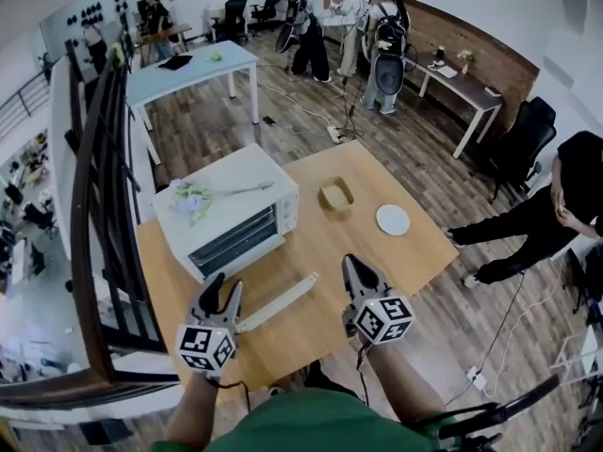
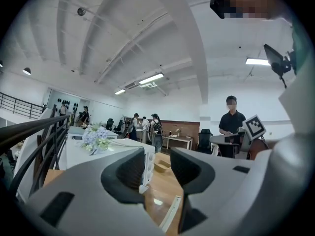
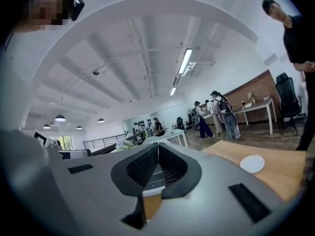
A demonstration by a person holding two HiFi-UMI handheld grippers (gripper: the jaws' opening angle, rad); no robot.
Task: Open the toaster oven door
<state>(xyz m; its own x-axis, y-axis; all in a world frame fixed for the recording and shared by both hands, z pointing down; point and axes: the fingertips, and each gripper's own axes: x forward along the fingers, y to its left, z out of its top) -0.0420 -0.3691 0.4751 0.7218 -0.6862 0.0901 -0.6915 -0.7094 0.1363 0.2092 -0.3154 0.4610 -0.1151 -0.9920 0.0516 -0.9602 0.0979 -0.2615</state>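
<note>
Wooden surface (image 1: 320, 252): one white boxy toaster oven (image 1: 226, 217), one wooden tray (image 1: 335, 196), one round white plate (image 1: 393, 219). Left tool (image 1: 219, 286) apart, empty; right tool (image 1: 356, 266) together.

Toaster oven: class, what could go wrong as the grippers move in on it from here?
The flowers lie on top of the toaster oven; a tug may shake them off.
The white bar lies on the table before the oven; the left gripper could knock it.
The right gripper is shut, so it could bump rather than grasp.
</note>
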